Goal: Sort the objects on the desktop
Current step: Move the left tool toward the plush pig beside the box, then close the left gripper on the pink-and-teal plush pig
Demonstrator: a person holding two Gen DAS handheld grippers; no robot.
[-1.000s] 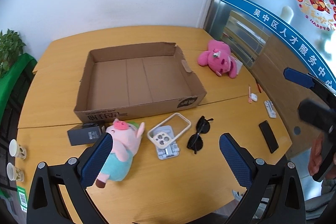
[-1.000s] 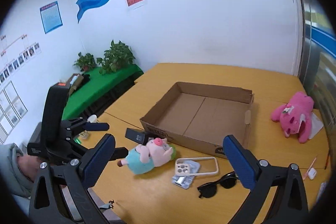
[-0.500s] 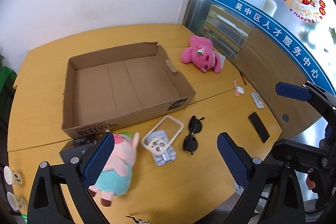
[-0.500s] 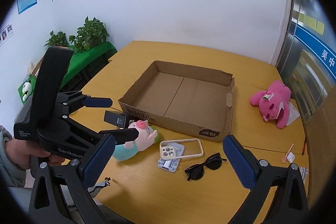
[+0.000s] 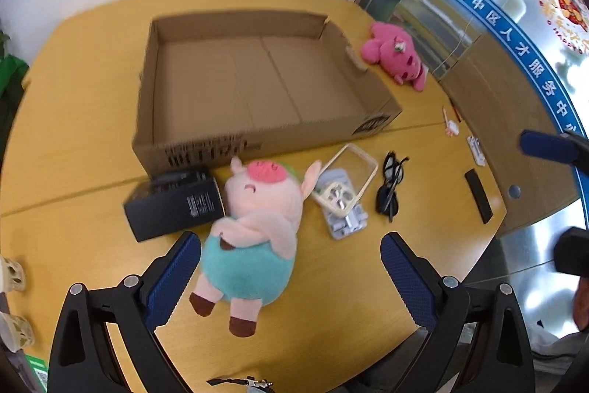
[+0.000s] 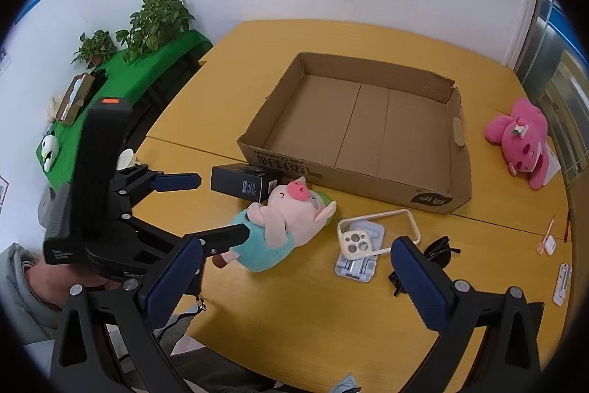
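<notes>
At the far left of the wooden counter (image 5: pixel 73 120), the black box (image 5: pixel 173 205) is lying just in front of the cardboard tray (image 5: pixel 206 150), touching its printed front wall. Beside it, the pig plush (image 5: pixel 254 231) in a teal outfit is lying on its back with its snout toward the tray and its feet toward the counter's near edge. The left gripper (image 5: pixel 291 267) is hovering over the plush with its jaws spread wide, one blue pad level with the teal belly and the other well off to the plush's right side; in the right wrist view the left gripper (image 6: pixel 217 205) is reaching in from the left, its lower finger touching or nearly touching the teal body. Next over, a cream phone case (image 5: pixel 346 175) is leaning on a grey folding stand (image 5: pixel 346 220), and black sunglasses (image 5: pixel 390 186) are lying just beside them. The right gripper (image 6: pixel 294 267) is hanging above the counter's near edge with its jaws spread and nothing between them. Further right, a dark phone (image 5: pixel 478 196) is lying flat near the counter's edge, and a pink bear plush (image 5: pixel 394 56) is lying beyond the tray's right wall. The tray itself is holding nothing.
</notes>
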